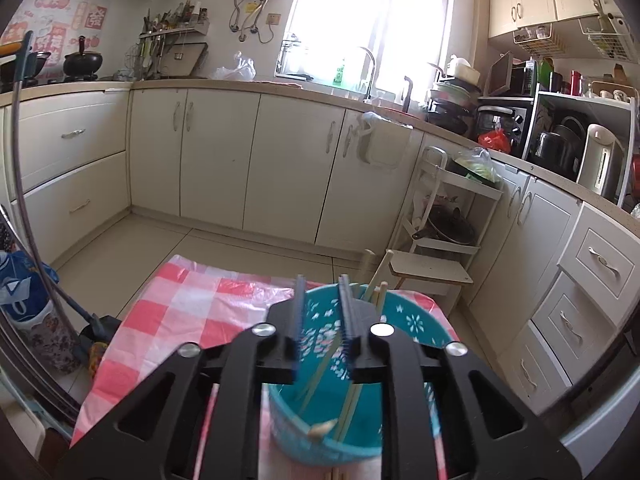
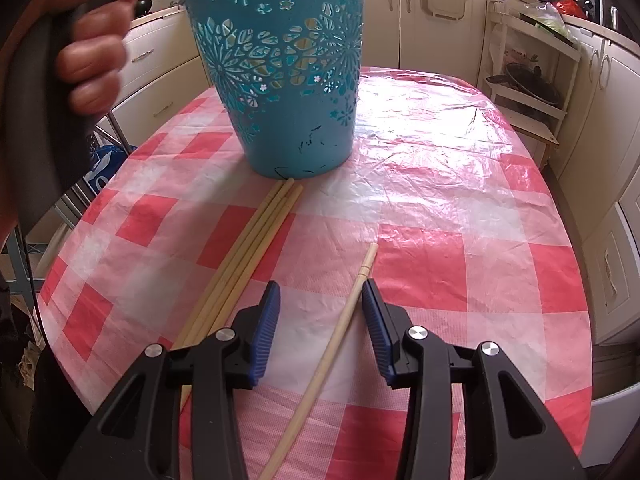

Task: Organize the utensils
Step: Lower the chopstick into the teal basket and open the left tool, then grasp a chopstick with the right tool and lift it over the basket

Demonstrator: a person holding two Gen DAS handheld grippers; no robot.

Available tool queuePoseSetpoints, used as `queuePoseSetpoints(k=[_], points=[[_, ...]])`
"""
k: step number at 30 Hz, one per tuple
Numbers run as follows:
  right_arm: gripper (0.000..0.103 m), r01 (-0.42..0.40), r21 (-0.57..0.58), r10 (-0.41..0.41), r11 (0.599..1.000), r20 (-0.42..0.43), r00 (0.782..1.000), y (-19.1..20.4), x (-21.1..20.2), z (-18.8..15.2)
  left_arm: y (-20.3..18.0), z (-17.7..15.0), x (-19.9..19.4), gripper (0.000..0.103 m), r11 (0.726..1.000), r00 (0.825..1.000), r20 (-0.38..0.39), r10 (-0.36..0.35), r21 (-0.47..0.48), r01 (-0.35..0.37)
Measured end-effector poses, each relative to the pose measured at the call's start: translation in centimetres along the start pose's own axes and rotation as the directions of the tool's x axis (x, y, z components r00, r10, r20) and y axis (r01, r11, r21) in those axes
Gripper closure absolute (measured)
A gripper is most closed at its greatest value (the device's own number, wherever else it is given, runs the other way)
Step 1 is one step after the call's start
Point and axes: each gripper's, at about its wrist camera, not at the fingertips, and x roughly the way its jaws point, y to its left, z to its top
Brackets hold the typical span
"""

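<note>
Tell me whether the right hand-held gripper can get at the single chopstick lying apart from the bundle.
Probably yes. The right hand-held gripper stands open, with the single chopstick lying flat between its pads on the checked tablecloth. The chopstick bundle lies apart on the left, and the blue basket stands farther back.

The basket (image 2: 288, 80) is turquoise with cut-out flower patterns. The desk cover (image 2: 440, 240) is a red-and-white check. The chopsticks (image 2: 248, 248) are pale wood. Each tool (image 2: 320, 336) is black with blue ribbed pads (image 2: 266, 332).
</note>
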Motion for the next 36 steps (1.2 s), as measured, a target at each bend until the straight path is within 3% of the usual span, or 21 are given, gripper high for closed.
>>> queuePoseSetpoints(k=[2,4,8,13,17,19,21,23,25,31,35,36], points=[[0.061,-0.018,0.015,0.018,1.000,-0.001,1.000,-0.3,-0.1,0.0,0.9,-0.5,-2.1,0.060,1.000,1.000,0.018,0.017,-0.011,-0.017],[0.061,-0.046,0.049,0.046,0.998,-0.003,0.999,-0.9,-0.2,0.1,1.8,-1.2,-4.1,0.050,0.999,0.999,0.037,0.038,-0.024,-0.037],[0.061,-0.075,0.120,0.076,0.990,-0.008,0.997,-2.0,-0.7,-0.2,4.7,-4.3,-7.1,0.043,0.996,0.997,-0.002,0.082,-0.033,-0.082],[0.061,-0.019,0.078,0.020,0.997,-0.014,1.000,-1.2,-0.9,-0.5,8.1,-9.1,-7.7,0.041,0.988,0.982,-0.150,0.117,-0.084,-0.131],[0.061,-0.004,0.093,0.005,0.996,-0.013,1.000,-1.1,-0.9,-0.5,9.4,-11.4,-8.0,0.040,0.983,0.971,-0.211,0.111,-0.118,-0.138],[0.068,0.039,0.068,-0.038,0.997,-0.012,0.999,-0.8,-0.7,-0.3,9.8,-12.0,-8.2,0.039,0.984,0.969,-0.226,0.102,-0.119,-0.132],[0.089,0.069,0.017,-0.068,0.997,-0.019,0.997,-0.2,-0.5,-0.2,9.8,-12.3,-8.3,0.039,0.986,0.968,-0.235,0.090,-0.118,-0.121],[0.096,0.056,-0.040,-0.057,0.998,-0.031,0.998,0.7,-0.5,-0.3,9.7,-12.3,-8.5,0.039,0.987,0.969,-0.236,0.079,-0.121,-0.110],[0.097,0.051,-0.079,-0.053,0.996,-0.023,0.998,1.4,-0.7,-0.4,9.8,-12.3,-8.8,0.039,0.988,0.969,-0.235,0.071,-0.120,-0.101],[0.096,0.039,-0.023,-0.040,0.999,-0.054,0.998,0.3,-0.5,-0.1,10.3,-12.5,-9.2,0.037,0.987,0.968,-0.242,0.061,-0.130,-0.095],[0.096,0.102,-0.127,-0.109,0.987,-0.051,0.993,1.9,-0.5,-0.3,10.9,-13.1,-8.9,0.037,0.985,0.962,-0.265,0.057,-0.143,-0.098],[0.097,0.085,-0.123,-0.093,0.989,-0.062,0.994,1.8,-0.5,-0.2,10.9,-13.3,-8.8,0.037,0.985,0.961,-0.269,0.056,-0.144,-0.098]])
